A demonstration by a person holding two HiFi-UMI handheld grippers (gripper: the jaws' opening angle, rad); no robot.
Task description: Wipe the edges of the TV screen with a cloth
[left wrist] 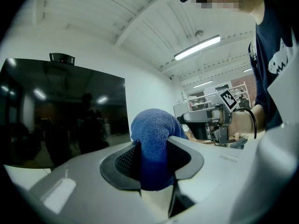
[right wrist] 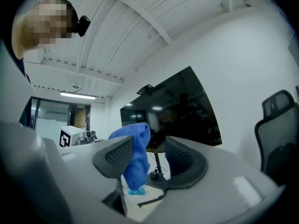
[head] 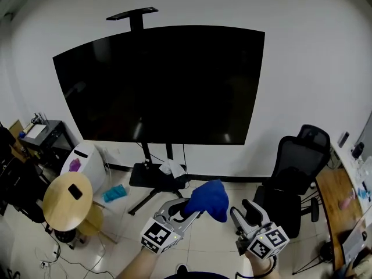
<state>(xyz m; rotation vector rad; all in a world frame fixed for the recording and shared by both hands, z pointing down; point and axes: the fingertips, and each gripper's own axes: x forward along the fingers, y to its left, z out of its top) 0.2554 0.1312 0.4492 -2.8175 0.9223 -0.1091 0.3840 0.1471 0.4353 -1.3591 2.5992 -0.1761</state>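
Observation:
A large black TV screen (head: 168, 80) stands on a floor stand against the white wall, well ahead of both grippers. My left gripper (head: 185, 209) is shut on a blue cloth (head: 209, 199), which bulges out past its jaws; the left gripper view shows the cloth (left wrist: 154, 129) pinched between the pads. My right gripper (head: 247, 211) is held just right of the cloth, jaws apart and nothing pressed between them. In the right gripper view the cloth (right wrist: 135, 162) hangs beyond the left pad, with the TV (right wrist: 177, 106) behind.
A black office chair (head: 296, 167) stands at the right of the TV stand's base (head: 157, 179). A round wooden table (head: 67, 199), a white appliance (head: 87, 161) and a black cabinet (head: 49, 135) crowd the left. A wooden desk (head: 337, 196) lines the right edge.

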